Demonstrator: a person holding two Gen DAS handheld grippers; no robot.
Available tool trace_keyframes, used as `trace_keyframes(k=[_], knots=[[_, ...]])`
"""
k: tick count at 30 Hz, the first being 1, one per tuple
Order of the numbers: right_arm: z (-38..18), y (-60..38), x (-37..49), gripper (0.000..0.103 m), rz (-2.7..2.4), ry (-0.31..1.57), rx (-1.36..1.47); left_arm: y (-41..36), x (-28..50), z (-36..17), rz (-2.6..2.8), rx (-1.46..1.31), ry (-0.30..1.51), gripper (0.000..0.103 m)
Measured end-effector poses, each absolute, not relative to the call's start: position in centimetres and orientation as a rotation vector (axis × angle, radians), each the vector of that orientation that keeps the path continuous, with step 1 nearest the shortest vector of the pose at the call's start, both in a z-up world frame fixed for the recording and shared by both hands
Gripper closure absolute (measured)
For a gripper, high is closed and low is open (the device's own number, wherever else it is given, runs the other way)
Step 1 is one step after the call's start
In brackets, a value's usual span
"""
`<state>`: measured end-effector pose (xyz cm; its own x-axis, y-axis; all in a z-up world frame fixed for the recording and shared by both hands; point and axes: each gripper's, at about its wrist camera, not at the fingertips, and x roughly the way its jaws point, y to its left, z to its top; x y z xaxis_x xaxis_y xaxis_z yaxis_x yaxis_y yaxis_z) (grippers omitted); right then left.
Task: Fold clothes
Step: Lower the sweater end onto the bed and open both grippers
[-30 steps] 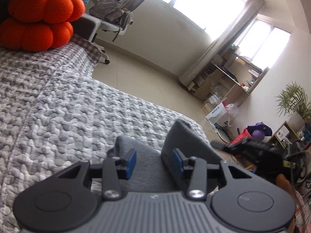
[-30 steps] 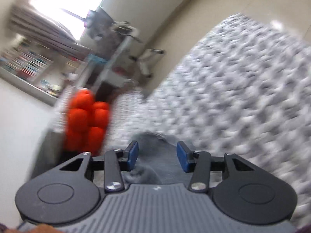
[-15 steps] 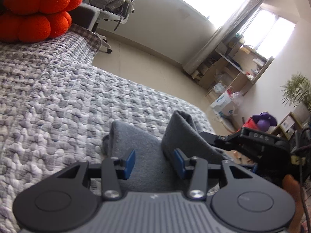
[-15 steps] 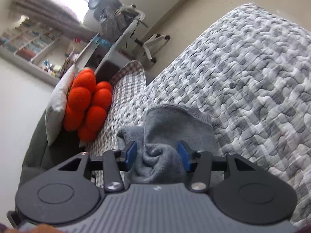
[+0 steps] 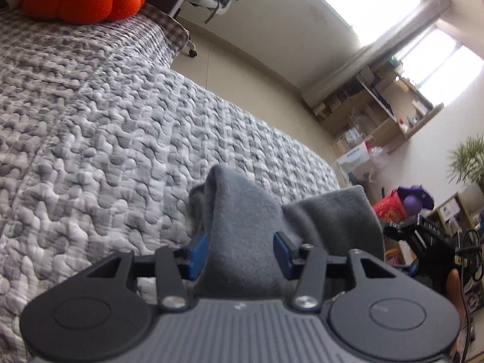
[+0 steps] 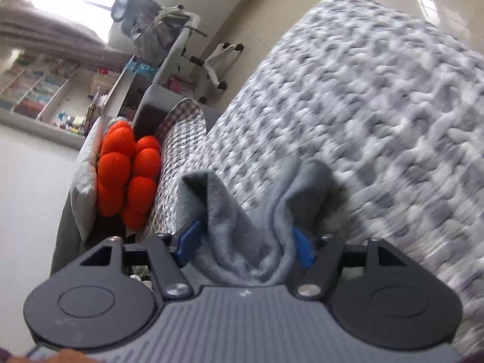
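Observation:
A grey fleece garment (image 5: pixel 242 211) lies bunched on the grey-and-white quilted bed (image 5: pixel 106 121). In the left wrist view a hump of it stands between the blue pads of my left gripper (image 5: pixel 240 254), whose jaws are opening; both pad faces show beside the cloth. A second flap spreads to the right. In the right wrist view the same garment (image 6: pixel 242 227) sags in loose folds between the pads of my right gripper (image 6: pixel 245 246), whose jaws are also opening and stand wide around slack cloth. The quilt (image 6: pixel 378 106) runs off to the right.
An orange bobbled cushion (image 6: pixel 127 175) and a pale pillow (image 6: pixel 84 175) sit at the head of the bed. An office chair (image 6: pixel 181 36) stands on the floor beyond. Wooden shelves (image 5: pixel 378 106), boxes and a plant (image 5: pixel 466 160) line the far wall past the bed's edge.
Both pairs of jaws have widened. The garment has come down onto the quilt and slackened. The left gripper has dipped, and a hump of cloth now fills its gap.

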<state>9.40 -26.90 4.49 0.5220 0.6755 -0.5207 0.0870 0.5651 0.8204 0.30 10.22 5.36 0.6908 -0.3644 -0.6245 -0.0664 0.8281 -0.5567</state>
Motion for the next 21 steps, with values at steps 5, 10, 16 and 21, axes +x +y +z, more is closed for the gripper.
trace_keyframes(k=[5, 10, 16, 21], knots=[[3.9, -29.3, 9.7, 0.034, 0.434, 0.984, 0.965, 9.3, 1.4, 4.3, -0.188, -0.609, 0.851, 0.036], [3.4, -30.2, 9.2, 0.034, 0.422, 1.008, 0.894, 8.7, 2.3, 3.3, -0.196, -0.609, 0.889, 0.03], [4.8, -32.1, 8.0, 0.034, 0.367, 0.925, 0.801, 8.2, 3.0, 2.9, -0.199, -0.6, 0.905, 0.03], [8.5, -30.0, 5.5, 0.033, 0.466, 0.697, 0.634, 7.4, 3.2, 3.0, -0.202, -0.562, 0.904, 0.028]])
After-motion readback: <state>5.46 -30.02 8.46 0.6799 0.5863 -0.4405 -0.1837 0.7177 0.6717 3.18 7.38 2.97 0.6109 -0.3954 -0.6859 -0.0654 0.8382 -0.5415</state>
